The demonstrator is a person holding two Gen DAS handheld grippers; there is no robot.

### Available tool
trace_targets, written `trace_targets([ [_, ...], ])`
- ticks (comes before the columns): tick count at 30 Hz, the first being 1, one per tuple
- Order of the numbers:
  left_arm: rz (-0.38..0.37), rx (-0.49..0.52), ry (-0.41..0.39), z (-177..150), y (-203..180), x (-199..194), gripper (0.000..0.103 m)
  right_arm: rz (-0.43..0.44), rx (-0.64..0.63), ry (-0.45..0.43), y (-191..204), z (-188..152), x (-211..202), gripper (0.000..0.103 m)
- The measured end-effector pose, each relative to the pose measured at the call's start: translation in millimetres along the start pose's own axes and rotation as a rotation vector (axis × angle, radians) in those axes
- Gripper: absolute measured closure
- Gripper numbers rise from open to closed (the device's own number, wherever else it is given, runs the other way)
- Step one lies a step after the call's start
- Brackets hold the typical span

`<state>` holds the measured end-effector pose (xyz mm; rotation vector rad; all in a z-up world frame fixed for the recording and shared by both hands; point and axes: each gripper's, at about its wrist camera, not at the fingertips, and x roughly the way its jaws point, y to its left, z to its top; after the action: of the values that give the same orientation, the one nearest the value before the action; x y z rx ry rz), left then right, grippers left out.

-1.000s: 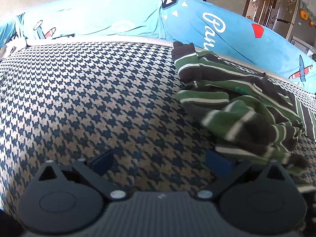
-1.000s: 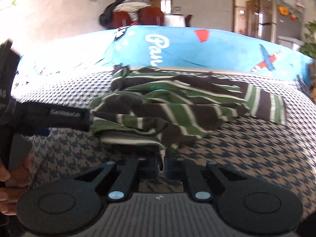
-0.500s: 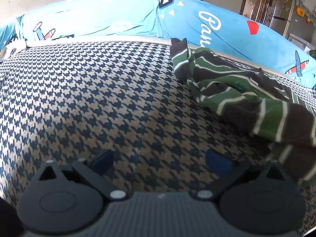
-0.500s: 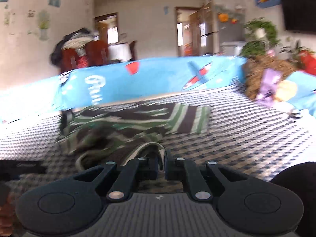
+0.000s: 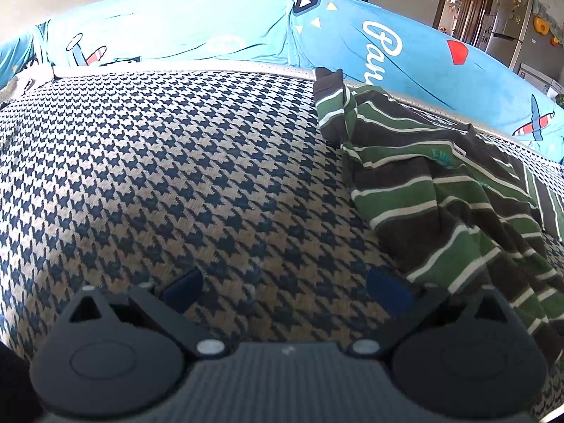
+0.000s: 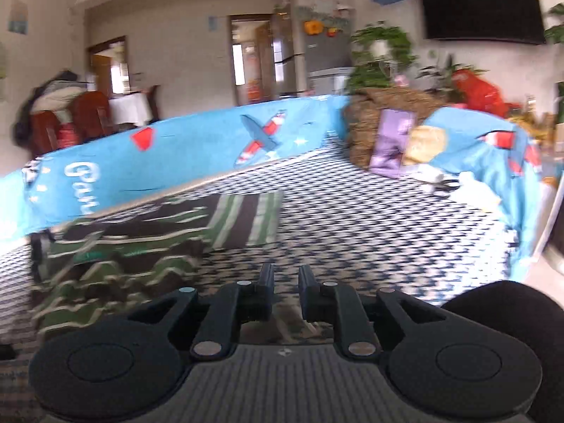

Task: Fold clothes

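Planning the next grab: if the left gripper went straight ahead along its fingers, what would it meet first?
Most likely the bare houndstooth cover. The left gripper is open, tilted down at it, with nothing between its fingers. The striped shirt lies off to the right of that line.

A striped shirt [image 5: 440, 183] in green, dark brown and thin white bands lies on the houndstooth seat cover [image 5: 158, 176], close to the blue backrest. Its far part lies flat; the near part is bunched in rumpled folds. A neck label shows near the collar.
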<state>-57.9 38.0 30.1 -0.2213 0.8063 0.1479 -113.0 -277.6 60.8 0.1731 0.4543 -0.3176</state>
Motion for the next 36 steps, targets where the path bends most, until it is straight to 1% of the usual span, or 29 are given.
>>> trace_targets([
  [3,-0.004,0.002,0.002,-0.1,-0.6,0.2,0.000,0.155,-0.028,0.060,12.1,-6.8,1.0,0.087],
  [6,-0.012,0.001,0.000,0.0,-0.2,-0.7,0.000,0.283,-0.098,0.117,32.5,-16.2,0.2,0.087],
  [9,-0.017,-0.004,-0.001,0.4,0.9,-1.5,0.000,0.376,-0.170,0.157,53.9,-26.4,-2.1,0.087],
  [11,-0.019,-0.008,-0.002,0.6,1.7,-1.8,0.000,0.424,-0.193,0.187,65.1,-33.6,-3.4,0.087],
  [14,-0.023,-0.015,-0.003,1.0,3.3,-2.6,0.000,0.486,-0.237,0.207,80.8,-41.0,-6.0,0.086],
  [15,-0.026,-0.019,-0.004,1.2,4.1,-3.1,0.000,0.503,-0.254,0.207,85.5,-43.0,-7.5,0.085],
  [16,-0.029,-0.022,-0.005,1.5,4.8,-3.5,0.000,0.518,-0.272,0.206,89.8,-44.6,-9.2,0.081],
  [17,-0.031,-0.024,-0.006,1.7,5.3,-4.0,0.000,0.527,-0.289,0.205,94.1,-46.7,-10.7,0.078],
  [18,-0.034,-0.026,-0.007,1.7,5.8,-4.4,0.000,0.531,-0.306,0.206,98.4,-48.9,-10.9,0.070],
  [19,-0.035,-0.027,-0.007,1.8,6.2,-4.6,0.000,0.534,-0.319,0.210,102.6,-51.1,-10.2,0.066],
  [23,-0.037,-0.034,-0.005,2.1,8.2,-5.3,0.000,0.542,-0.368,0.235,117.6,-59.5,-3.4,0.062],
  [25,-0.038,-0.037,-0.007,2.3,9.4,-5.9,0.000,0.538,-0.402,0.245,124.9,-65.0,0.0,0.056],
  [31,-0.040,-0.049,-0.012,3.1,12.9,-7.1,0.000,0.469,-0.493,0.216,139.3,-83.2,10.1,0.055],
  [32,-0.041,-0.051,-0.013,3.4,13.5,-7.5,0.000,0.466,-0.497,0.213,140.0,-84.5,12.1,0.055],
  [33,-0.043,-0.054,-0.014,3.7,14.2,-7.8,0.000,0.466,-0.497,0.212,140.5,-85.3,14.2,0.062],
  [34,-0.045,-0.056,-0.015,4.0,14.9,-8.2,0.000,0.463,-0.494,0.214,140.7,-85.3,16.2,0.074],
  [35,-0.046,-0.059,-0.017,4.4,15.8,-8.7,0.000,0.458,-0.490,0.216,141.0,-85.2,18.1,0.079],
  [36,-0.047,-0.062,-0.020,4.8,16.6,-9.2,0.000,0.450,-0.481,0.217,140.4,-84.6,19.2,0.086],
])
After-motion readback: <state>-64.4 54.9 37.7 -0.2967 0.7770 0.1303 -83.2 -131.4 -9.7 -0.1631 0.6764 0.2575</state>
